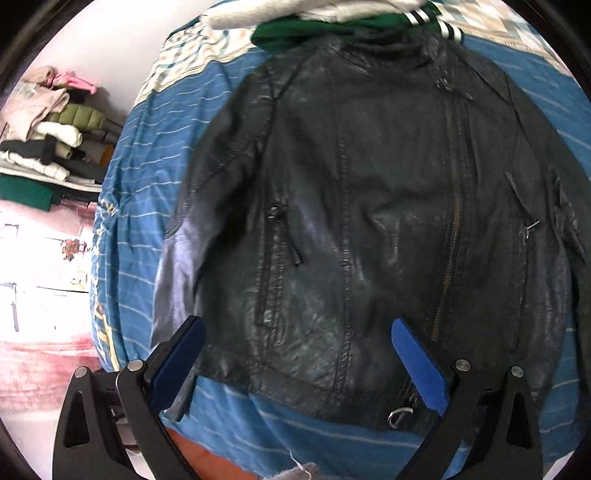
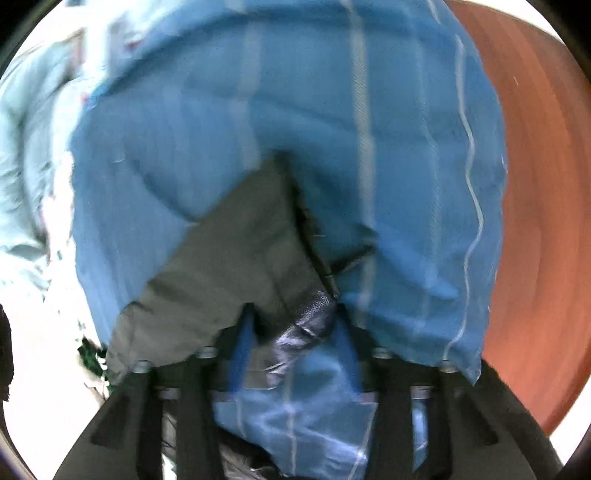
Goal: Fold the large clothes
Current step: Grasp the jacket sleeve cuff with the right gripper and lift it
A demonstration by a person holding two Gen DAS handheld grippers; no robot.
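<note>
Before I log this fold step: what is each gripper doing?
Left gripper: open, holding nothing, above the black leather jacket.
Right gripper: shut on a jacket edge.

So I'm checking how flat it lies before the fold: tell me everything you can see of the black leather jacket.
The black leather jacket lies front up and spread out on the blue striped bedspread, collar far, hem near. It looks like worn, creased, glossy leather, with an off-centre front zip closed, zipped side pockets and a metal ring at the hem. Its sleeves lie along its sides. The collar touches a green garment. The left gripper hovers open over the hem. The right gripper pinches a shiny black fold, apparently the jacket's.
</note>
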